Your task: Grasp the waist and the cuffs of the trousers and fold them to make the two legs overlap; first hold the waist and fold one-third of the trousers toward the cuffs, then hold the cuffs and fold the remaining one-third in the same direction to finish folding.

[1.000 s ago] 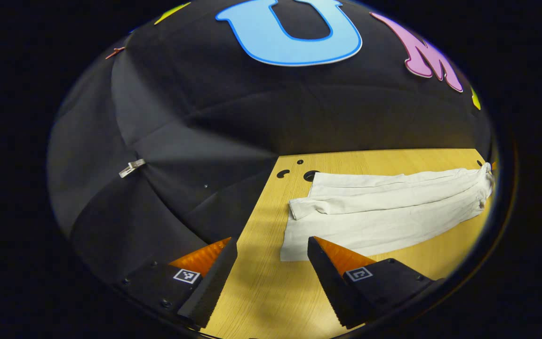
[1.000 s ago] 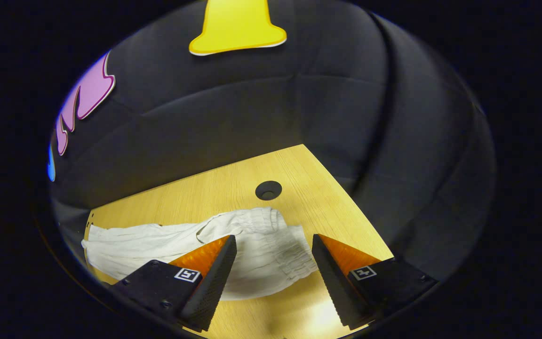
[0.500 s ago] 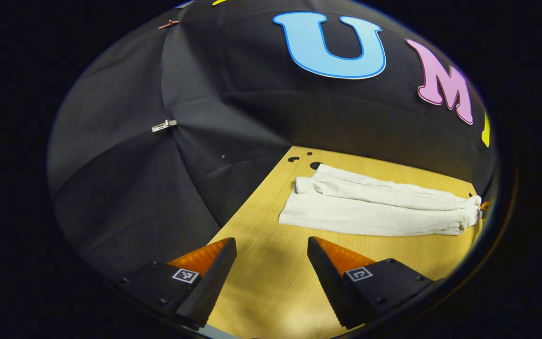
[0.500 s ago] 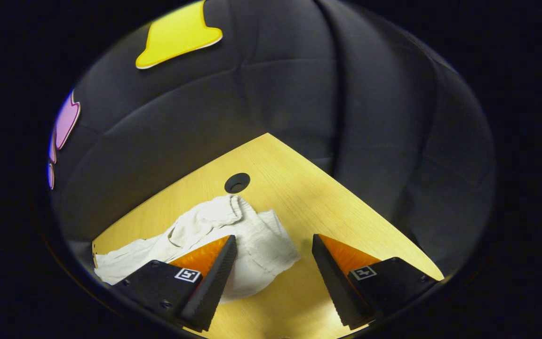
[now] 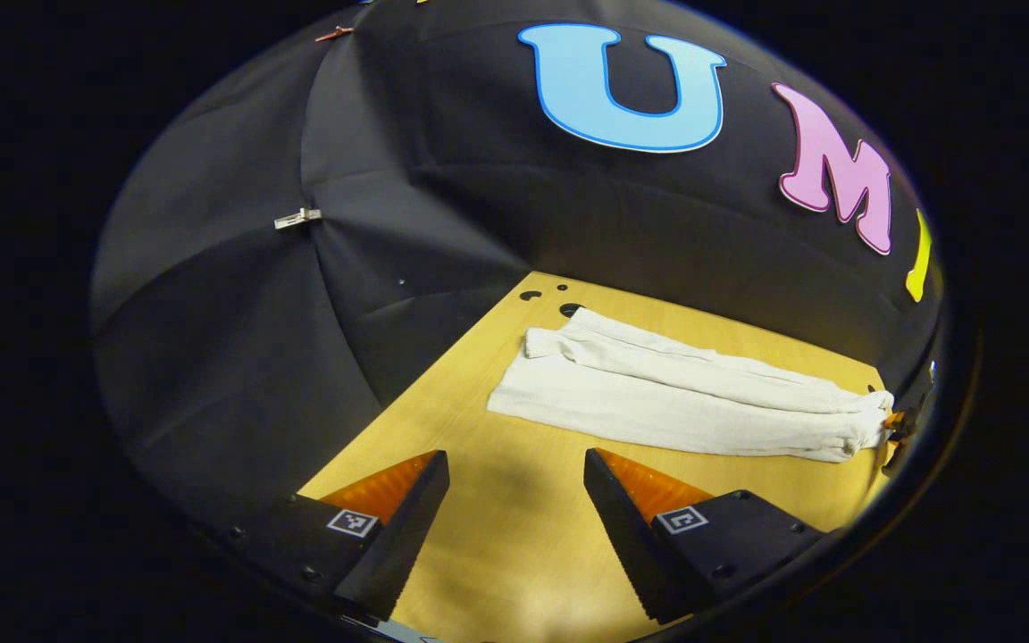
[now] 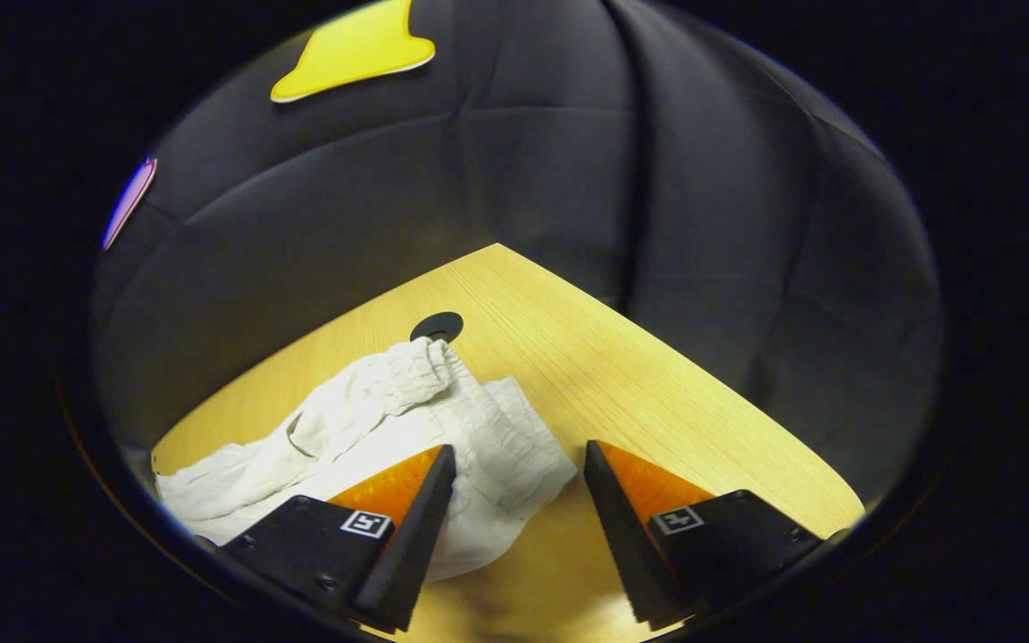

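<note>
Your left gripper [image 5: 514, 500] is spread wide over bare bench [image 5: 497, 554], gripping nothing. Your right gripper [image 6: 519, 500] is spread too, its fingers either side of the waist edge without pinching it. One pair of white trousers [image 5: 675, 397] lies flat, cuffs toward the bench's far corner by three small holes [image 5: 543, 293].

My left gripper view: light wooden table [image 5: 514, 536], grain running toward 1 o'clock. Small dark holes [image 5: 543, 293] cluster at its far corner, about 12 o'clock from frame centre. Black cloth wall [image 5: 443, 214] behind, creased, with a small pale clip [image 5: 297, 217] pinned at 10 o'clock. My right gripper view: same tabletop [image 6: 657, 393], corner pointing to 12 o'clock. One round black hole [image 6: 437, 327] just short of that corner. Wall [image 6: 568, 179] shows padded seams.
</note>
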`<state>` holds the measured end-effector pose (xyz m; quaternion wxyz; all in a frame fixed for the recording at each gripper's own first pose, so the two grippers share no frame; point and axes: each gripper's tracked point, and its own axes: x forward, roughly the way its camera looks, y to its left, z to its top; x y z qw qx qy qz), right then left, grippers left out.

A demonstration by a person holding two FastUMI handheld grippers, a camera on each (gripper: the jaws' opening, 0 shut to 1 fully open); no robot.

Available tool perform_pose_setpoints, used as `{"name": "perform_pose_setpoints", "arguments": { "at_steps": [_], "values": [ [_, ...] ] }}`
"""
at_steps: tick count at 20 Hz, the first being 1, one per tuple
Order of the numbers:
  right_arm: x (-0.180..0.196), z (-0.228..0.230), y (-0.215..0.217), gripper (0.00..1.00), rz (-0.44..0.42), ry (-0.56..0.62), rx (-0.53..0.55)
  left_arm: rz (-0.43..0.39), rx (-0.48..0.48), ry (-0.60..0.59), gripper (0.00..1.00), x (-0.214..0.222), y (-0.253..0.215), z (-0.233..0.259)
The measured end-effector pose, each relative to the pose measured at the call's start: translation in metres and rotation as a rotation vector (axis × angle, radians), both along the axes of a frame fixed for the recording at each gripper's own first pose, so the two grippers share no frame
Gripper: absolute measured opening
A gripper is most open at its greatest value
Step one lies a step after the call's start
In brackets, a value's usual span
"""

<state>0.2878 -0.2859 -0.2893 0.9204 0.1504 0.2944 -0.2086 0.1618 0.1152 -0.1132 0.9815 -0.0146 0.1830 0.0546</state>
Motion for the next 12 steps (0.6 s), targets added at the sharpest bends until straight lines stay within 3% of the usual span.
{"name": "perform_pose_setpoints", "arguments": {
  "at_steps": [1, 2, 5, 7, 8, 9, 12],
  "values": [
    [0.003, -0.002, 0.000, 0.78, -0.008, -0.002, -0.011, -0.007, 0.016, -0.002, 0.97, 0.004, -0.003, 0.000],
    [0.003, -0.003, 0.001, 0.74, -0.003, -0.003, 0.002, -0.017, 0.025, -0.003, 0.97, 0.007, -0.007, 0.000],
    [0.002, -0.005, 0.008, 0.43, -0.016, -0.008, 0.041, -0.060, 0.033, 0.000, 0.97, 0.010, -0.020, -0.003],
    [0.002, -0.004, 0.008, 0.28, -0.023, -0.019, 0.083, -0.072, 0.047, -0.003, 0.98, 0.010, -0.026, -0.003],
    [0.003, -0.006, 0.008, 0.32, -0.031, -0.021, 0.115, -0.074, 0.049, -0.004, 0.98, 0.009, -0.028, -0.003],
    [0.003, -0.003, 0.008, 0.22, -0.049, -0.037, 0.147, -0.076, 0.046, -0.009, 0.98, 0.007, -0.030, -0.002],
    [0.003, -0.002, 0.008, 0.17, -0.053, -0.044, 0.200, -0.083, 0.034, -0.003, 0.97, 0.003, -0.031, -0.007]
  ]
}}
